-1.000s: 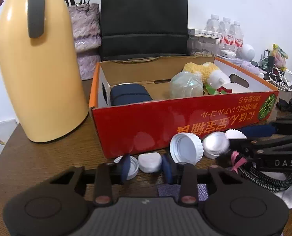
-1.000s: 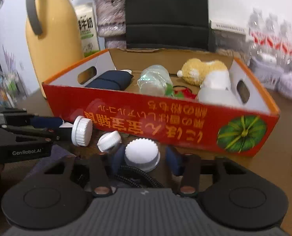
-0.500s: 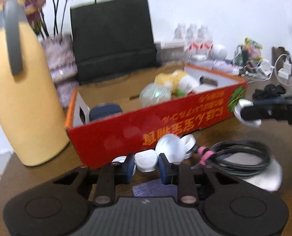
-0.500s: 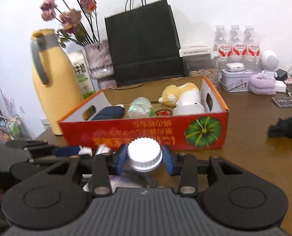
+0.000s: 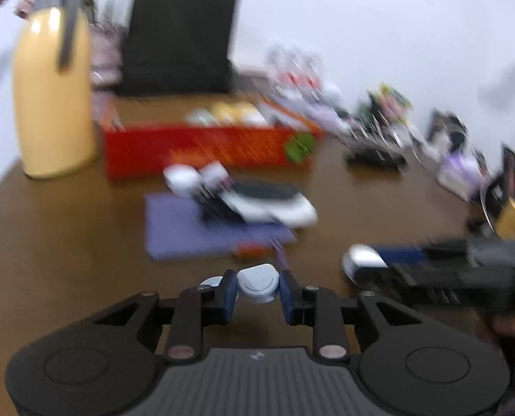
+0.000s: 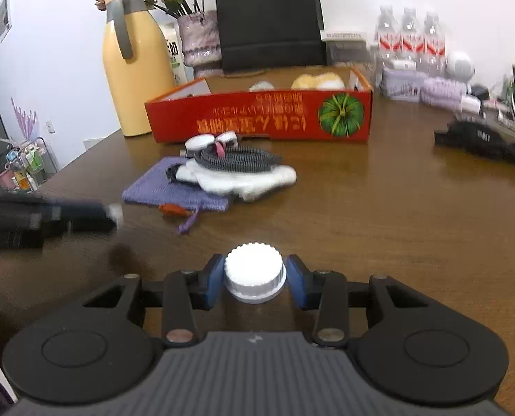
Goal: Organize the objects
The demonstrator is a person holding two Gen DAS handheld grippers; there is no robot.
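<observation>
My left gripper (image 5: 257, 286) is shut on a small white rounded lid (image 5: 257, 282), held above the brown table; it shows at the left of the right wrist view (image 6: 113, 213). My right gripper (image 6: 254, 279) is shut on a white ribbed bottle cap (image 6: 254, 274); it shows at the right of the left wrist view (image 5: 365, 263). The red cardboard box (image 6: 264, 114) with a plush toy and other items stands at the back. Two more white caps (image 6: 209, 140) lie in front of it. The left wrist view is blurred.
A purple pouch (image 6: 167, 190), a coiled black cable (image 6: 236, 157) and white cloth (image 6: 250, 178) lie mid-table. A yellow thermos (image 6: 136, 66), vase, black bag (image 6: 269, 17), water bottles (image 6: 410, 38) and a black item (image 6: 479, 138) stand around the back and right.
Both grippers have pulled back from the box toward the table's near side, each carrying its cap. The left has closed on the white lid.
</observation>
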